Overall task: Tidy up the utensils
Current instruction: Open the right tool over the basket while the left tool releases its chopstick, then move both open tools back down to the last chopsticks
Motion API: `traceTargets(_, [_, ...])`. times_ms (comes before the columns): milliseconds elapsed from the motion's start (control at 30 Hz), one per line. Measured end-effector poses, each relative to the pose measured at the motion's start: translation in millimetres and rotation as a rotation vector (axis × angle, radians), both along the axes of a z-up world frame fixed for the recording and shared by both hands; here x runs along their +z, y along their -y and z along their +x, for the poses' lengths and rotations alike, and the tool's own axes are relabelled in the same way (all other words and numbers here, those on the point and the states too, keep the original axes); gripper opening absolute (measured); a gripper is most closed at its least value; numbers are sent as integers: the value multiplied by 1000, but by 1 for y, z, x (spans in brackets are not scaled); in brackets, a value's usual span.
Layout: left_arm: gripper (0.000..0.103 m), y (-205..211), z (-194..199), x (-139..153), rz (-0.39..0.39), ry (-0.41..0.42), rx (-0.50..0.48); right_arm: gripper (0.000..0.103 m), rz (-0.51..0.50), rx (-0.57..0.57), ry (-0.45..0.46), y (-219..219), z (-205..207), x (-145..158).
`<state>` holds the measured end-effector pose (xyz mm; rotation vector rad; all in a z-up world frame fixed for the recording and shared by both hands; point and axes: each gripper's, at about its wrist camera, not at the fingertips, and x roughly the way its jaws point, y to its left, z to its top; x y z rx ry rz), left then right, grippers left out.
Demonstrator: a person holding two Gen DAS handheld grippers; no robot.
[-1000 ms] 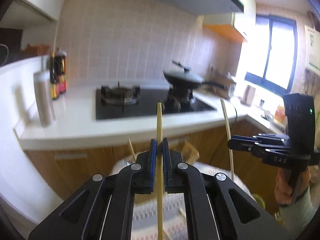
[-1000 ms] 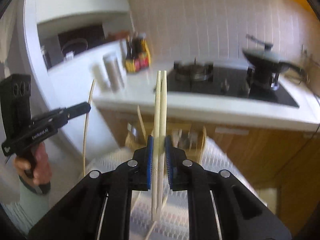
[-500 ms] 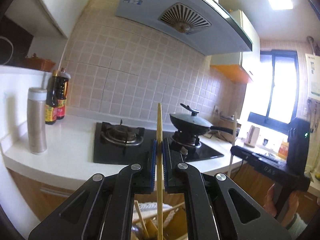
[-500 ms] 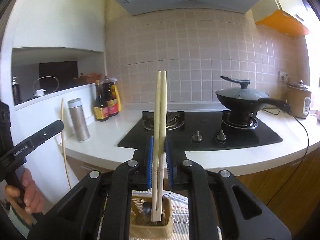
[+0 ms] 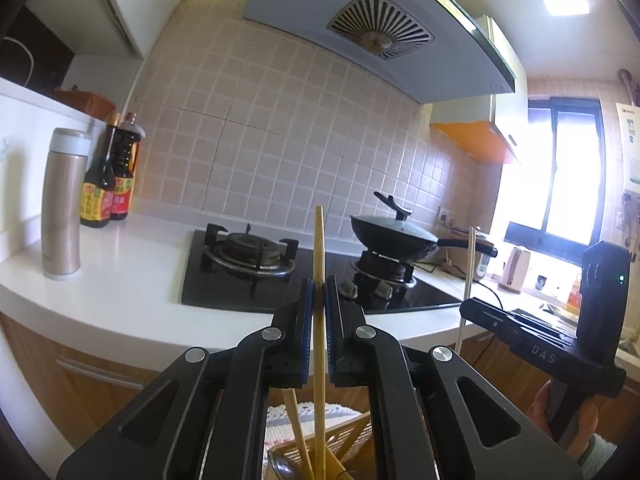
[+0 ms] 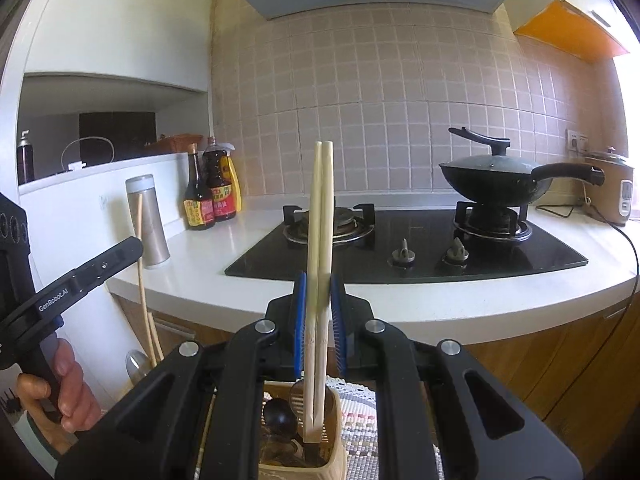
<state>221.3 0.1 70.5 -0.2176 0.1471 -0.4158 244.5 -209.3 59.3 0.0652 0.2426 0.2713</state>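
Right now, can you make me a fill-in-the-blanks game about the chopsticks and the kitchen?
1. The right tool holds ____ pale chopsticks.
2. The left tool holds ____ chopstick.
3. The black wok has a ____ on top.
4. Below the right tool stands a basket holding ____.

Missing words: two; one; lid; utensils

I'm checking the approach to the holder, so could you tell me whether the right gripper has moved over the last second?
Yes. The right gripper tilted up: the stove dropped from upper frame to mid-frame, and the utensil holder went from beyond the fingers to beneath them.
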Motion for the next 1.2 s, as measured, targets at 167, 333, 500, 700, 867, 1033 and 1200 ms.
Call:
traceTargets(167, [5,-1,-6,-6,9,-5,-21,11,-21,11,-5,-3,-7,-8])
traceTargets(333, [33,-6,-15,-9,17,-24,-44,16,-31,26,-31,-2,-19,-14])
traceTargets(500, [52,-15,-31,-9,-7,-68,-101,33,-12,37,-78,5,-37,-20])
traceTargets(700, [55,-23,-62,-5,7,-102,-124,42,-4,32,-148,12,-64,-26])
traceTargets(867, [55,-20,-85,-1,58,-137,-123,42,-66,29,-300,1,-78,-37])
traceTargets(1033, [55,-11,-108,-5,114,-204,-141,42,-161,59,-562,-23,-81,-63])
traceTargets(1200, [55,1,-113,-34,204,-369,-120,42,-160,113,-756,-34,-90,-101])
